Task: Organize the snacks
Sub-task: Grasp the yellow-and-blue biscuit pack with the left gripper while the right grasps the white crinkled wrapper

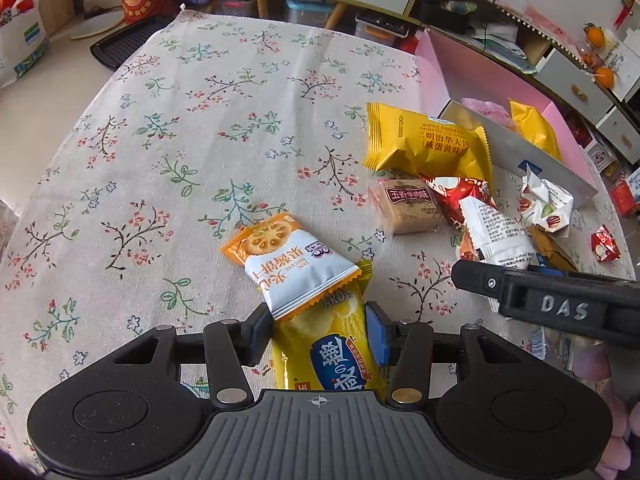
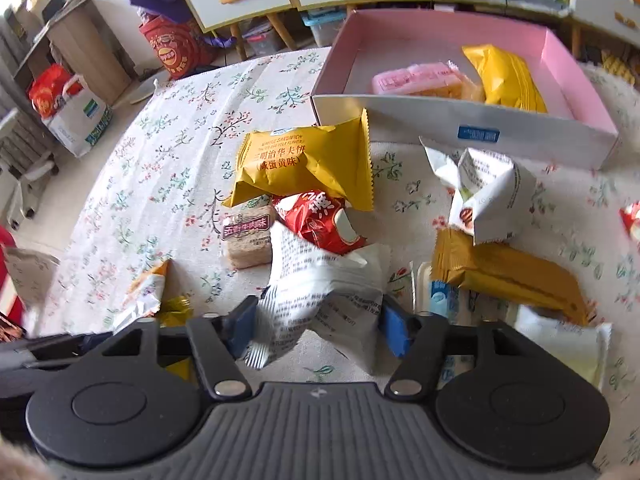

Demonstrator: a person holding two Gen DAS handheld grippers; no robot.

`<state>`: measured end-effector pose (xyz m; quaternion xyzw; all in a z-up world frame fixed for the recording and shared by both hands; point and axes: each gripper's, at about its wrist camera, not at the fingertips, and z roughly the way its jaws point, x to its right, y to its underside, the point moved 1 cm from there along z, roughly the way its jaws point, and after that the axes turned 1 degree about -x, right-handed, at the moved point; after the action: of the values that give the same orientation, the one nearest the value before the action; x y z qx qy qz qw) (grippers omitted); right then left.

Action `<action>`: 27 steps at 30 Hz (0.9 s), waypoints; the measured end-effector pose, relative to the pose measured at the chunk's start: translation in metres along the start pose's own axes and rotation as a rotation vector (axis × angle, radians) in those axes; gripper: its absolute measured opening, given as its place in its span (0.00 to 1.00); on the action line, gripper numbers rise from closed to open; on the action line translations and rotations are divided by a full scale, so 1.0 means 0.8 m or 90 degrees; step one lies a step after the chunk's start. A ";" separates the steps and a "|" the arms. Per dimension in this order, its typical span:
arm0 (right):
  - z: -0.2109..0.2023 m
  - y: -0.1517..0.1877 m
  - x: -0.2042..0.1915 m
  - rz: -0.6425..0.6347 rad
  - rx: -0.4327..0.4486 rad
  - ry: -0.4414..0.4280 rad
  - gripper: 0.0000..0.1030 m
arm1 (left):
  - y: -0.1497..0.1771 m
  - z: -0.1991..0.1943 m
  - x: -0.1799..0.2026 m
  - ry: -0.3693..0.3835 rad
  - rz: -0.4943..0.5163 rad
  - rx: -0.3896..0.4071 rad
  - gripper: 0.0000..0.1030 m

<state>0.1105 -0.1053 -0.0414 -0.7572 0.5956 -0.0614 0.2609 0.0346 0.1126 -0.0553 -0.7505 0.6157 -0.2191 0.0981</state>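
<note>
At the bottom centre of each wrist view, the left gripper pinches a yellow biscuit packet and the right gripper closes on a white crinkled packet, each lifted for sorting. The pink box, upper right, already holds two snacks, so it is likely their destination; loose packets crowd the floral tablecloth beside it

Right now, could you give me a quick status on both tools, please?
Left tool shut on yellow chip packet, biscuit packet lying across it. Right tool shut on white packet. Pink box ahead, loose snacks between.

My left wrist camera looks low and close across the floral tablecloth; my right faces the pink cardboard box. Both share the yellow foil waffle packet.
</note>
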 end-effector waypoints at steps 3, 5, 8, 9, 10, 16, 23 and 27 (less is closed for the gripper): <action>0.000 0.001 -0.003 -0.024 0.002 0.011 0.48 | 0.000 -0.002 -0.001 0.010 -0.001 -0.001 0.45; -0.003 -0.001 0.001 -0.019 0.001 0.003 0.48 | -0.001 -0.004 -0.001 0.017 -0.002 0.000 0.45; -0.006 -0.005 0.007 -0.005 -0.001 -0.014 0.47 | -0.002 -0.008 0.003 0.027 -0.002 0.003 0.45; -0.007 -0.005 0.009 -0.002 0.000 -0.020 0.47 | -0.002 -0.009 0.005 0.030 -0.001 0.004 0.45; -0.009 -0.005 0.010 -0.001 0.002 -0.025 0.47 | -0.002 -0.009 0.007 0.033 0.000 0.004 0.45; -0.022 -0.002 0.019 -0.001 0.010 -0.048 0.47 | -0.006 -0.014 0.018 0.056 0.003 0.010 0.45; -0.043 -0.010 0.042 0.025 0.040 -0.066 0.47 | -0.012 -0.019 0.039 0.075 0.010 0.024 0.45; -0.054 -0.014 0.057 0.047 0.057 -0.074 0.47 | -0.016 -0.021 0.050 0.083 0.015 0.034 0.45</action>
<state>0.1156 -0.1604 -0.0093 -0.7248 0.6034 -0.0345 0.3307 0.0441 0.0786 -0.0264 -0.7247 0.6233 -0.2827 0.0804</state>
